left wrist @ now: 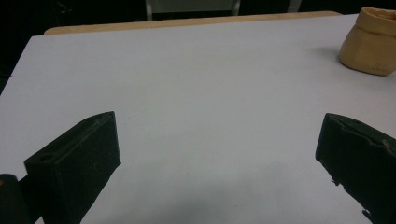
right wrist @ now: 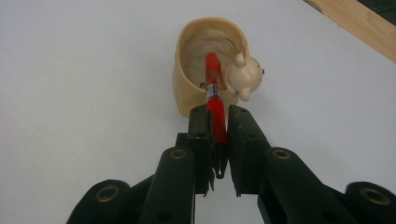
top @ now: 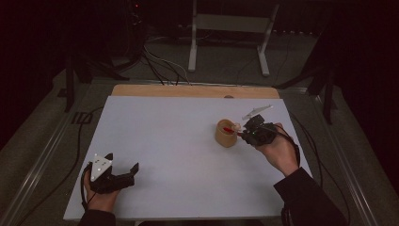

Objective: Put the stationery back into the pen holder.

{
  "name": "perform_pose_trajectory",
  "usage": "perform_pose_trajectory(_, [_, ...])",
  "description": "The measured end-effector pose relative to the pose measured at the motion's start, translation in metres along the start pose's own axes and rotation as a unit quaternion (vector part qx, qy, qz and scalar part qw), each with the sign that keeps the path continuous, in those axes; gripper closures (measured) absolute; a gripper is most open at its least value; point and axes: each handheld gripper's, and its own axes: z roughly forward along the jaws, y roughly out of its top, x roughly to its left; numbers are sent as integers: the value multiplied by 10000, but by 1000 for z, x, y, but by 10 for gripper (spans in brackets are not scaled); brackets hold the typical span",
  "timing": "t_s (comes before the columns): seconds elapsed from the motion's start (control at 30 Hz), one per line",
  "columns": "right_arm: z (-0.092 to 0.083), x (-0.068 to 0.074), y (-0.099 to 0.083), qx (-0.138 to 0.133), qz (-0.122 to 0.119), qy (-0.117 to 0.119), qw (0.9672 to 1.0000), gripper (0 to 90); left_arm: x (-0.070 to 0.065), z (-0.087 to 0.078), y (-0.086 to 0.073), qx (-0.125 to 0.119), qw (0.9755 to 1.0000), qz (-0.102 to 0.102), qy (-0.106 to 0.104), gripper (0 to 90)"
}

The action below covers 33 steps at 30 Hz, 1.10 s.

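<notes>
A: On the right half of the table, what've I got?

B: A tan cup, soft-looking, wavy rim, with a little round animal head stuck on its lip. A red pen pokes into its mouth, silver band partway along the barrel. My right gripper is pinching that pen, jaws pressed against both sides of it, tip end inside the cup.

A: Cup standing?

B: Upright in the high view. It sits toward the right side of the white sheet, nearer the far edge than the near one. My left gripper view catches it at the top right corner.

A: Edges, room?

B: Wooden strip runs along the far side, beyond the white surface. Wide bare white between the cup and my left gripper, they're well apart. Right edge of the table is near my right hand. Floor beyond has cables and a white metal frame.

A: Hand pose?

B: Right hand comes in from the lower right, dark sleeve, gripper aimed left and slightly away toward the cup, grey plate on top. Left hand sits at the near left corner, just by the near edge, gripper pointing right, white three-cornered plate up. Its jaws are spread wide, nothing between them but bare table.

A: Pen touching the animal head?

B: Just beside it, can't tell contact.
</notes>
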Motion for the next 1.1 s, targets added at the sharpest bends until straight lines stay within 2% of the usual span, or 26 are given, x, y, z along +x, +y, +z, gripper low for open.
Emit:
perform_pose_trajectory(0.6, [12,7,23,-45,-46,-55,10000,805,1,0,0,-6,10000,0,9,3])
perform_pose_trajectory(0.83, [25,8,26,37,-49,-122,9999,805,1,0,0,-7,10000,4,9,3])
perform_pose_trajectory(1.1, [32,7,27,93,-11,-161,9998,805,0,1,0,9,10000,13,-3,3])
